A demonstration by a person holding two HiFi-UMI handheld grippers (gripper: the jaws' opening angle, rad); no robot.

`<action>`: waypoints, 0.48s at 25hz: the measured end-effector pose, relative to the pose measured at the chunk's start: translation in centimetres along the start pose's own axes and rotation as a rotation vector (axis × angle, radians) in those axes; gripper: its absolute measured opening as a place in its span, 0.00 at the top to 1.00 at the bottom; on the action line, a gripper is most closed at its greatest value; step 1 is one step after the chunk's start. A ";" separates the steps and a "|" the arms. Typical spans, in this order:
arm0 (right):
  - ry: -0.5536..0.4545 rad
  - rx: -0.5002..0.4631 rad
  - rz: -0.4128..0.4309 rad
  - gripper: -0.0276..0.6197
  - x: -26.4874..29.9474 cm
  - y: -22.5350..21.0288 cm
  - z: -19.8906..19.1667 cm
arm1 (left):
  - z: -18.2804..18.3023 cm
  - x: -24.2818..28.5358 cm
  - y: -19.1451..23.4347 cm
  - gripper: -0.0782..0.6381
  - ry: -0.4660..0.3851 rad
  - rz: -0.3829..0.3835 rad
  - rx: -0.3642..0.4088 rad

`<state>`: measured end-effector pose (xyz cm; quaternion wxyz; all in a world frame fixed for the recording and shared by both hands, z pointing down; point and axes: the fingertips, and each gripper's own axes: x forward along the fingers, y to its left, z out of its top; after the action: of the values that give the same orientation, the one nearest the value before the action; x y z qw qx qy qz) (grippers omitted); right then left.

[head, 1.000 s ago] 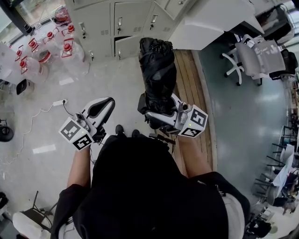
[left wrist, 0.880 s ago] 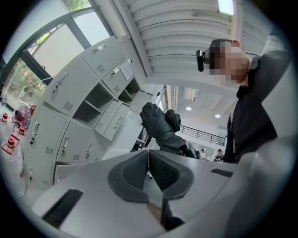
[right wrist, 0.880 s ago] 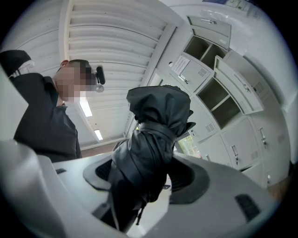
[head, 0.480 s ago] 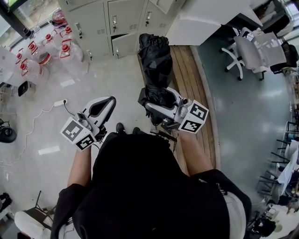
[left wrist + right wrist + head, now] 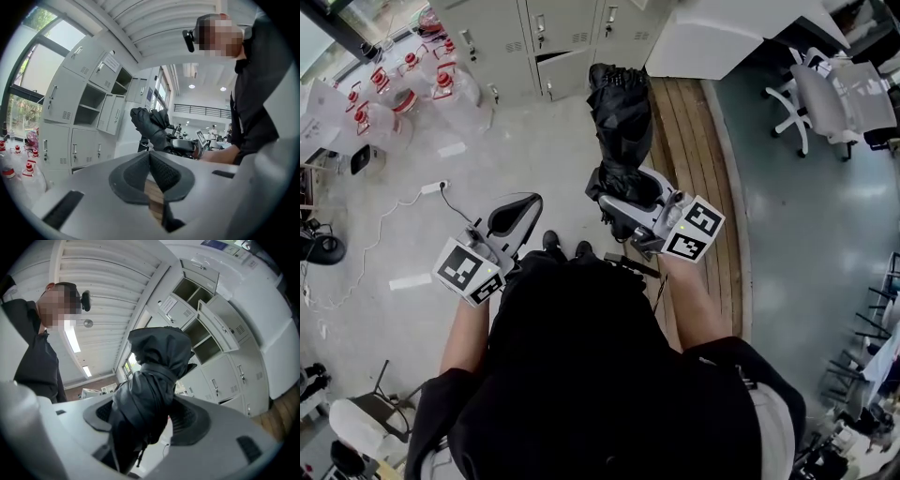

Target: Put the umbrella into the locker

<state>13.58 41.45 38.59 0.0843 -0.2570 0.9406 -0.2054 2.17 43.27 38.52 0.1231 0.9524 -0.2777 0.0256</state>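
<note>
A folded black umbrella (image 5: 621,131) stands upright in my right gripper (image 5: 625,195), which is shut on its lower end; in the right gripper view the umbrella (image 5: 150,394) fills the space between the jaws. My left gripper (image 5: 515,215) hangs lower left, shut with nothing in it; its pads (image 5: 161,172) meet in the left gripper view. The grey lockers (image 5: 558,37) stand ahead at the top of the head view. One low locker door (image 5: 567,71) is slightly ajar. The right gripper view shows open upper locker compartments (image 5: 204,341); the left gripper view shows open compartments (image 5: 90,105) too.
Several clear water jugs with red caps (image 5: 403,84) crowd the floor at upper left. A white power strip and cable (image 5: 431,187) lie on the floor to the left. A wooden platform (image 5: 694,169) runs on the right, with a white office chair (image 5: 830,98) beyond.
The view has shifted slightly as the person moves toward the lockers. The right gripper still holds the umbrella upright; the left gripper stays shut and empty.
</note>
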 end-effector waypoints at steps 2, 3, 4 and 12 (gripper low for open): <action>0.010 -0.006 -0.001 0.48 -0.4 0.0 -0.6 | -0.6 0.0 -0.7 0.87 0.001 0.008 0.000; 0.018 -0.012 0.000 0.48 -0.6 0.0 -0.9 | -0.9 0.1 -0.9 0.87 0.006 0.012 0.001; 0.026 -0.018 0.001 0.48 -0.7 -0.1 -1.2 | -1.3 0.2 -1.0 0.87 0.012 0.016 0.001; 0.037 0.014 0.003 0.48 -1.0 -0.7 -2.4 | -3.1 0.8 -1.2 0.87 0.063 0.023 -0.011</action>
<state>14.10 42.18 41.12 0.0690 -0.2510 0.9410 -0.2164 3.57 44.55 41.37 0.1365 0.9472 -0.2849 0.0553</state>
